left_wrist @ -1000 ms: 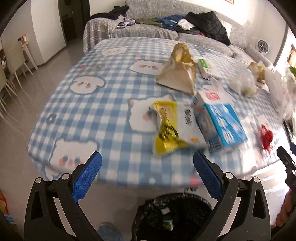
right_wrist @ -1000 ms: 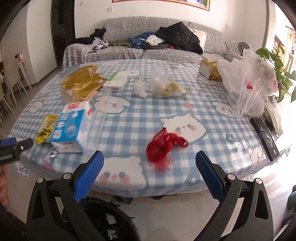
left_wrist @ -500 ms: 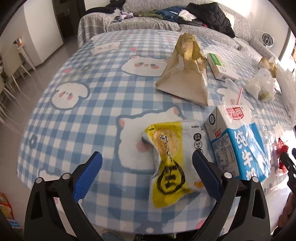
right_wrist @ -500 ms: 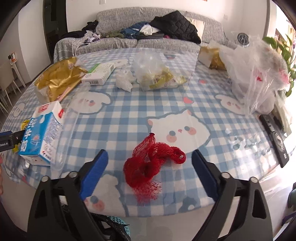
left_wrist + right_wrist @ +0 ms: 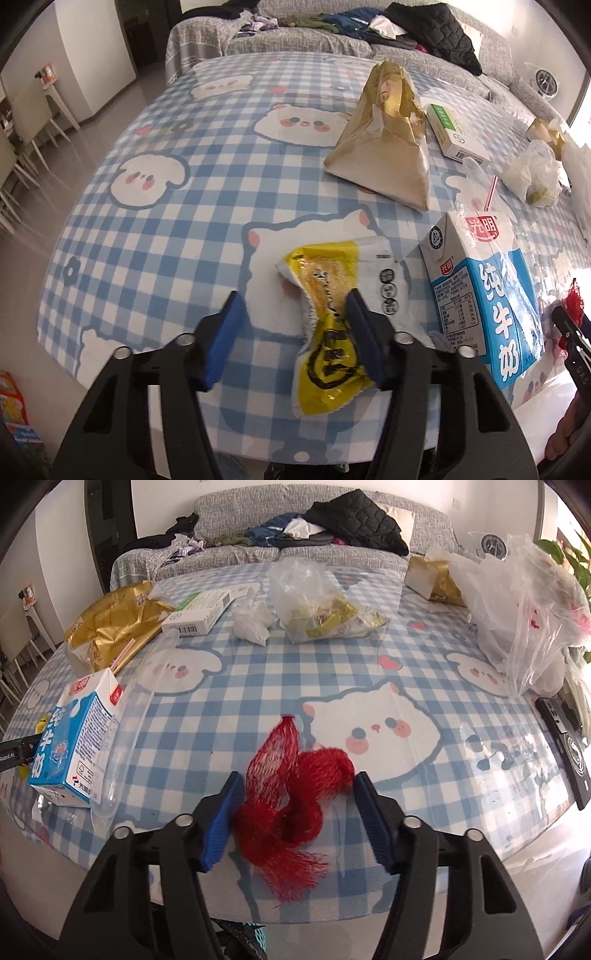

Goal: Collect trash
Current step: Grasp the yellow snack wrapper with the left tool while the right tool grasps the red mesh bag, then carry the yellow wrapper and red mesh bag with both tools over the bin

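Observation:
A yellow and white snack wrapper [image 5: 328, 325] lies crumpled near the front edge of the blue checked table [image 5: 166, 240]. My left gripper [image 5: 295, 325] straddles it with jaws closing. The right pad is at the wrapper's edge and the left pad is still apart from it. In the right wrist view a red mesh net bag [image 5: 295, 794] lies between the closing jaws of my right gripper [image 5: 297, 805]. Both pads stand just at the net's sides without squeezing it. A blue and white milk carton [image 5: 480, 295] [image 5: 74, 746] lies on its side between the two grippers.
Farther back lie a gold paper bag [image 5: 384, 140], a green and white box [image 5: 454, 133], crumpled tissue [image 5: 253, 622] and a clear bag of wrappers [image 5: 317, 602]. Large plastic bags [image 5: 517, 602] and a black device [image 5: 569, 746] sit at the right. A sofa piled with clothes [image 5: 332, 524] stands behind.
Both grippers came forward and down over the table's front edge. Their jaws narrowed from wide open to about half, around the wrapper and the net. The black bin dropped out of view.

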Available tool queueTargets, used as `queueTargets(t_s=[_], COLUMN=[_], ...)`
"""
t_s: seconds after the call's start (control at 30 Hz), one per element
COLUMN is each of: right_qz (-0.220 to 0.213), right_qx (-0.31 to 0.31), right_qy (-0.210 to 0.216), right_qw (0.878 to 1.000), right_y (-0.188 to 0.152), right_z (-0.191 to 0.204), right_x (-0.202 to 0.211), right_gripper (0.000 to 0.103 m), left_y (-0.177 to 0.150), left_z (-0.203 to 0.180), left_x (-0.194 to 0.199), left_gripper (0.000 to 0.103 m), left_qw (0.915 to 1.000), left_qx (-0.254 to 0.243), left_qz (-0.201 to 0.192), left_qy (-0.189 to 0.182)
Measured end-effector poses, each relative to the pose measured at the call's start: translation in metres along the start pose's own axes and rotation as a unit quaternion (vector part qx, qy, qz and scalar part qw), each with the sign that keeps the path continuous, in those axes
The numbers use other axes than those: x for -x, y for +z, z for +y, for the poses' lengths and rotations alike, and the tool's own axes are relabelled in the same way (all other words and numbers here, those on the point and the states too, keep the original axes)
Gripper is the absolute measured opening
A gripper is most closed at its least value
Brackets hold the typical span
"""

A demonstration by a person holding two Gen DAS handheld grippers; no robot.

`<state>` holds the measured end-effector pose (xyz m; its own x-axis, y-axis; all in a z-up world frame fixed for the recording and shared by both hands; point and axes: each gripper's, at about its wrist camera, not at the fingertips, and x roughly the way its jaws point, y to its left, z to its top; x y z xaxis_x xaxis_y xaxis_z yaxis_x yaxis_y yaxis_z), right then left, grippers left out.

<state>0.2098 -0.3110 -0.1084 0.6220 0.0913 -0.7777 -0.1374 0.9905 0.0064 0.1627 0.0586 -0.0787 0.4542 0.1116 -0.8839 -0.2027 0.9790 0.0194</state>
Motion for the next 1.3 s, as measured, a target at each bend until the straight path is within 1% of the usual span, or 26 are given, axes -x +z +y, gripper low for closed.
queueTargets(t_s=[0.07,0.1,0.13,0.17,0.3,0.4,0.57,0.8,1.03,1.3], right_qz=[0.000,0.000,0.000,-0.001,-0.001,0.000,-0.011,-0.023,-0.039,-0.053], right_qx=[-0.001,0.000,0.001,0.001,-0.003,-0.006,-0.013,-0.013,-0.009,0.002], right_qy=[0.001,0.002,0.003,0.003,0.005,0.012,0.014,0.023,0.035,0.041], right_qw=[1.000,1.000,1.000,1.000,1.000,1.000,1.000,0.999,0.999,0.998], right_y=[0.000,0.000,0.000,0.001,0.002,0.003,0.004,0.000,-0.009,-0.022], right_z=[0.000,0.000,0.000,-0.001,-0.004,-0.007,-0.010,-0.008,-0.003,0.004], right_x=[0.000,0.000,0.000,0.000,0.001,0.002,0.010,0.027,0.056,0.087], right_gripper=[0.053,0.050,0.049,0.045,0.032,0.027,0.027,0.027,0.027,0.027], left_y=[-0.002,-0.002,-0.003,-0.004,-0.005,-0.007,-0.010,-0.016,-0.036,-0.054], left_z=[0.001,0.001,0.000,0.000,0.004,0.010,0.013,0.018,0.019,0.019], left_x=[0.002,0.004,0.005,0.006,0.008,0.011,0.025,0.047,0.074,0.097], left_gripper=[0.043,0.035,0.030,0.021,0.011,0.009,0.009,0.009,0.009,0.009], left_qw=[1.0000,1.0000,1.0000,1.0000,1.0000,0.9993,0.9995,0.9985,0.9973,0.9961], left_qx=[0.002,0.003,0.004,0.003,0.009,0.021,0.014,0.019,0.013,0.004], left_qz=[0.001,0.002,0.002,0.002,0.004,0.010,-0.010,-0.022,-0.035,-0.044], left_qy=[0.005,0.007,0.008,0.009,0.001,-0.030,-0.025,-0.047,-0.063,-0.076])
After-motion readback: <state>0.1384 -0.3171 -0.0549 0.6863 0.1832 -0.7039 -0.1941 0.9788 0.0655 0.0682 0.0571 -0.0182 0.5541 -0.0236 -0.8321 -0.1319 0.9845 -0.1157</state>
